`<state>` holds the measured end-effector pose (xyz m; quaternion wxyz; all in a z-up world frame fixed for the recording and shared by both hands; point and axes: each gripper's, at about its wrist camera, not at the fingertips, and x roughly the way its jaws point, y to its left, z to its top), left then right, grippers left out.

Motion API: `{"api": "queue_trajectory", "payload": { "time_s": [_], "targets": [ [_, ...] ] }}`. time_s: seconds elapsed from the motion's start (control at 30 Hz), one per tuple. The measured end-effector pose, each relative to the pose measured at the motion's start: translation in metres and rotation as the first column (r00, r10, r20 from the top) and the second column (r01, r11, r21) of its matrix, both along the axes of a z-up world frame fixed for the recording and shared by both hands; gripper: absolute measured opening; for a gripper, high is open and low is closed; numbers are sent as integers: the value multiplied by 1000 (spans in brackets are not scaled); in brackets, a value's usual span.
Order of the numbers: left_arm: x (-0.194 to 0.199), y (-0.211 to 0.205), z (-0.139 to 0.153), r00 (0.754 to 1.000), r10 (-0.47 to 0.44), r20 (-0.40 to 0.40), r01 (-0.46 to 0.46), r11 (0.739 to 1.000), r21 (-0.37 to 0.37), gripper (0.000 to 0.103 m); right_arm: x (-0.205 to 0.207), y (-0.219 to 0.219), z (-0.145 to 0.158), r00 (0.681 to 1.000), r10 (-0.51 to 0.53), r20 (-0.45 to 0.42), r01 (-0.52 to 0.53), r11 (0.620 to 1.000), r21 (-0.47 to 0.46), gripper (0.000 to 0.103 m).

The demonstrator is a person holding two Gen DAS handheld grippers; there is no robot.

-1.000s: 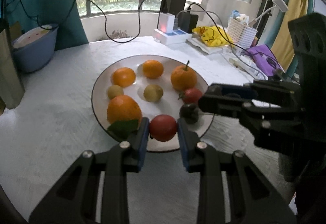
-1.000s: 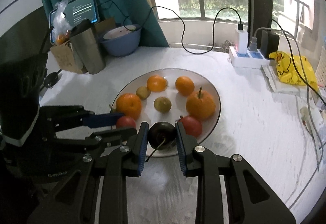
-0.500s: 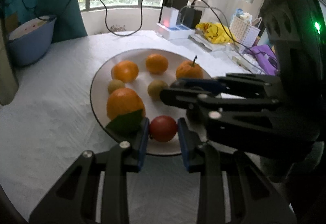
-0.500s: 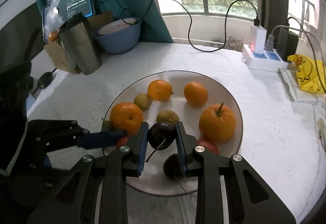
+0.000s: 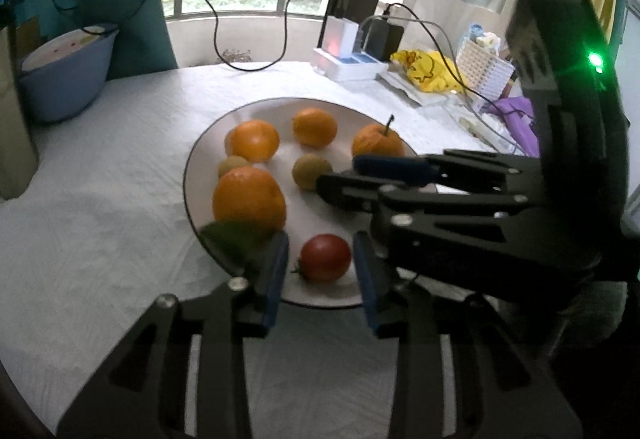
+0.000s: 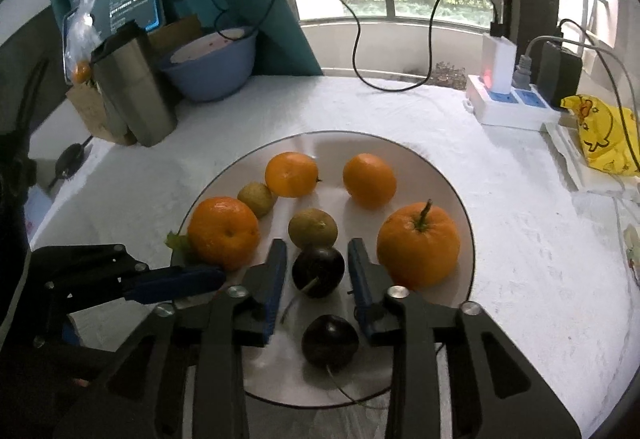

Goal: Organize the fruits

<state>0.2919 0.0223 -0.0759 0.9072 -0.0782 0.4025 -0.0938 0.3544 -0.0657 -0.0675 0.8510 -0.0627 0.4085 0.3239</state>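
A white round plate (image 5: pixel 248 111) (image 6: pixel 456 195) holds several oranges, two small green-brown fruits, a red fruit and two dark plums. My left gripper (image 5: pixel 320 263) is open, its pads either side of the red fruit (image 5: pixel 325 257), which rests on the plate's near edge. My right gripper (image 6: pixel 317 267) is open around a dark plum (image 6: pixel 318 271) lying on the plate. A second dark plum (image 6: pixel 330 341) lies below it between the gripper arms. The right gripper reaches across the plate in the left wrist view (image 5: pixel 340 179), hiding the plums there.
A blue bowl (image 6: pixel 212 67), a steel tumbler (image 6: pixel 136 83) and a tablet stand at the back left. A power strip (image 6: pixel 508 107) with cables, a yellow bag (image 6: pixel 600 135) and a white basket (image 5: pixel 484 67) lie at the back right. White cloth covers the table.
Both grippers have opened: the left has let go of the red fruit, the right has let go of the dark plum. Both fruits now rest on the plate.
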Motion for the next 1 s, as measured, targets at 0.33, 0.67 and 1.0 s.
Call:
{"api": "queue_trajectory", "payload": {
  "time_s": [0.33, 0.67, 1.0],
  "targets": [
    [-18, 1, 18, 998, 35, 48, -36, 999, 15, 47, -19, -13, 18, 999, -34, 33, 34, 999, 6, 37],
    [-49, -2, 35, 995, 49, 83, -52, 998, 24, 47, -52, -28, 36, 996, -62, 69, 61, 998, 14, 37],
    [-78, -4, 44, 992, 68, 105, -70, 997, 18, 53, -90, -39, 54, 991, -86, 105, 83, 996, 26, 37]
  ]
}}
